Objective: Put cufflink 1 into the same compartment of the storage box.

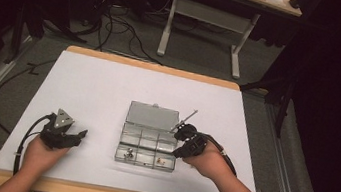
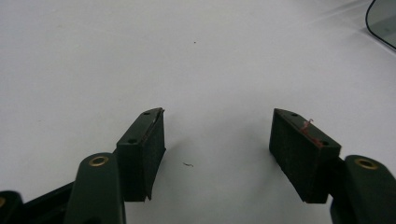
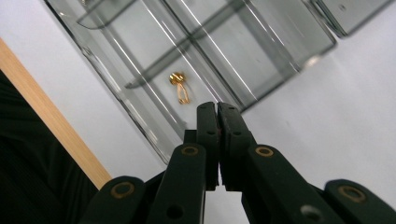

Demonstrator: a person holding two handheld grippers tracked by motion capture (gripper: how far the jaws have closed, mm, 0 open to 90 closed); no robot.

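Note:
A clear plastic compartment box (image 1: 146,143) lies open mid-table, its lid (image 1: 152,115) laid flat behind it. A small gold piece (image 3: 180,87) rests in one front compartment, seen as a gold speck (image 1: 162,161) in the high view. Another front compartment holds a small silvery piece (image 1: 127,154). My right gripper (image 1: 177,153) sits at the box's right side, and its own view shows the jaws (image 3: 218,110) shut together with nothing visible between them, tips just short of the gold piece. My left gripper (image 1: 79,137) rests on the table left of the box, open (image 2: 217,135) over bare white surface.
The white table top (image 1: 98,91) has a wooden rim (image 3: 51,116), which runs close behind the box's front wall in the right gripper view. A corner of the box (image 2: 383,18) shows at the upper right of the left gripper view. Cables and a desk frame (image 1: 205,15) stand on the floor beyond.

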